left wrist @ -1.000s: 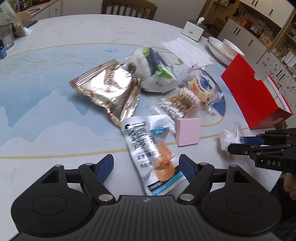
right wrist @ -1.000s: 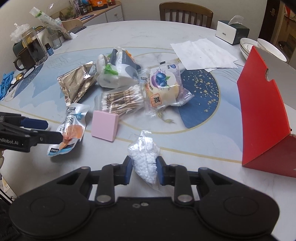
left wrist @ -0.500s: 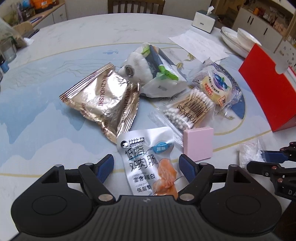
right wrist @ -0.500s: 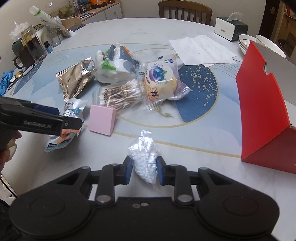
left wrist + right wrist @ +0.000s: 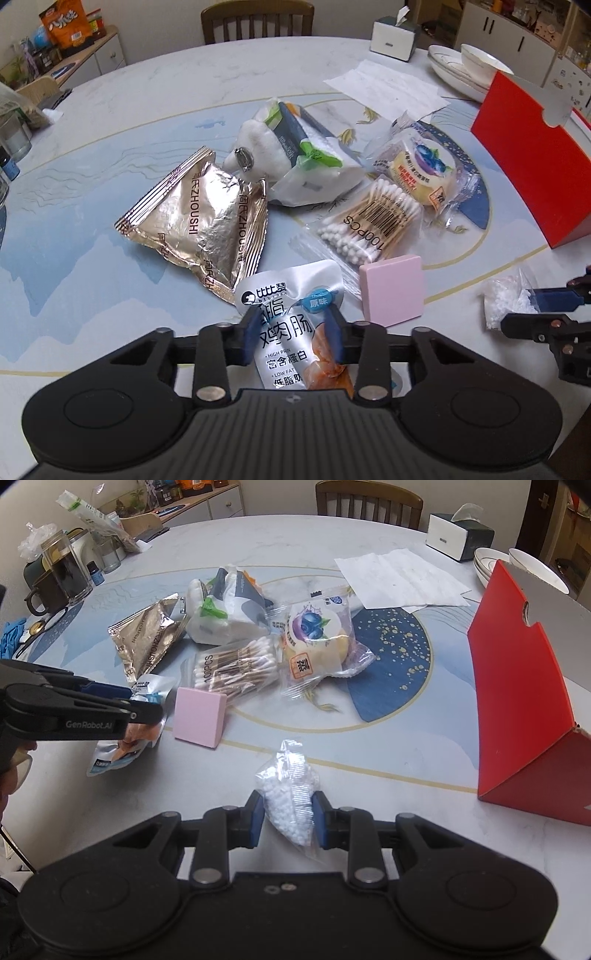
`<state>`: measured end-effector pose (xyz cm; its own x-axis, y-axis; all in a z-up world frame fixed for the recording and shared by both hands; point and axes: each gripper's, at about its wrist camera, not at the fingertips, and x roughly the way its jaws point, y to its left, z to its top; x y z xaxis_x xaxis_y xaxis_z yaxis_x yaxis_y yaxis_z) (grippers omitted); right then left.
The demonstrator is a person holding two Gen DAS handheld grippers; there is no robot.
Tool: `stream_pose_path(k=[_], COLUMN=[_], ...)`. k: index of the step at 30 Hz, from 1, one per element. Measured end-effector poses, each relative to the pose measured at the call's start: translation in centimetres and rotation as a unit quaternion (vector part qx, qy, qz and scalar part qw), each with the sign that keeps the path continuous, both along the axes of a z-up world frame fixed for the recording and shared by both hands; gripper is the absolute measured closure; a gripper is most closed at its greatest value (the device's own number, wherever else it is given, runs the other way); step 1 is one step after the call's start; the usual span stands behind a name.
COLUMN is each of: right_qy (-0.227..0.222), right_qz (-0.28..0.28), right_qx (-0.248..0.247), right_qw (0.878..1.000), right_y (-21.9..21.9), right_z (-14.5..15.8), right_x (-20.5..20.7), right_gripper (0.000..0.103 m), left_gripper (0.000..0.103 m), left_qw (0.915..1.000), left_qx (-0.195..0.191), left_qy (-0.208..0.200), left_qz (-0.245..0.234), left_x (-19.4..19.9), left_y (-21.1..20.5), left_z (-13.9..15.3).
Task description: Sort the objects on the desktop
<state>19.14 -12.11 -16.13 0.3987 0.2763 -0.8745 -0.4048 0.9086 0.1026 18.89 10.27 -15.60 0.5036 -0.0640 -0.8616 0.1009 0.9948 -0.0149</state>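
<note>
Landmark: flat pink square block [image 5: 392, 291], lying on the round marble surface [image 5: 110, 122] near its front edge.

Left of the block: left hand-held gripper [image 5: 291, 326]. Its jaws have just been closing and now sit narrow, blue pads pressed on both sides of a white glossy sausage pouch with black lettering and an orange picture [image 5: 291, 314]. The pouch's near end is tucked under the gripper body. In the right wrist view the same pouch [image 5: 118, 751] lies flat on the surface, just left of the block.

Behind and left of the block: crumpled gold foil triangular packet [image 5: 201, 225], one corner touching the pouch top.

Directly behind the block: clear bag of wooden cotton swabs with a barcode [image 5: 373, 221], edge touching the block. Farther back, a white-and-grey soft pack with a green tag [image 5: 299, 162] and a clear-wrapped round cake with a blueberry label [image 5: 424, 170].

Right of the block, near the front edge: right hand-held gripper [image 5: 288, 818], jaws narrow, pads squeezing a small clear plastic bag of white pellets [image 5: 291, 794]. Cannot tell whether the bag is clear of the surface.

Far right of the block: upright red cardboard box with a thumb notch [image 5: 524, 709], well apart from both grippers.
</note>
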Motion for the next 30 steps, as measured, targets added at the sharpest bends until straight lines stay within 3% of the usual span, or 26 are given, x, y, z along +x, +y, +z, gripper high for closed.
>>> stream_pose_path(k=[12, 13, 16, 17, 30], right_qy=[0.004, 0.004, 0.005, 0.005, 0.008], right_qz=[0.013, 0.013, 0.013, 0.012, 0.002], right_qx=[-0.003, -0.003, -0.003, -0.002, 0.005], right_qw=[1.0, 1.0, 1.0, 1.0, 1.0], right_y=[0.2, 0.2, 0.1, 0.1, -1.1], right_z=[-0.1, -0.1, -0.1, -0.1, -0.2], right_x=[0.4, 0.5, 0.5, 0.5, 0.8], right_gripper=[0.076, 0.076, 0.076, 0.076, 0.076], left_gripper=[0.073, 0.069, 0.041, 0.039, 0.04], left_qw=[0.9995, 0.9994, 0.9989, 0.9988, 0.9996], left_qx=[-0.032, -0.034, -0.047, -0.048, -0.024], left_qy=[0.001, 0.002, 0.008, 0.008, 0.011], left_qz=[0.006, 0.006, 0.004, 0.002, 0.006], left_x=[-0.3, -0.2, -0.1, -0.1, 1.4], left_y=[0.7, 0.7, 0.6, 0.5, -0.7], left_z=[0.0, 0.0, -0.2, -0.3, -0.8])
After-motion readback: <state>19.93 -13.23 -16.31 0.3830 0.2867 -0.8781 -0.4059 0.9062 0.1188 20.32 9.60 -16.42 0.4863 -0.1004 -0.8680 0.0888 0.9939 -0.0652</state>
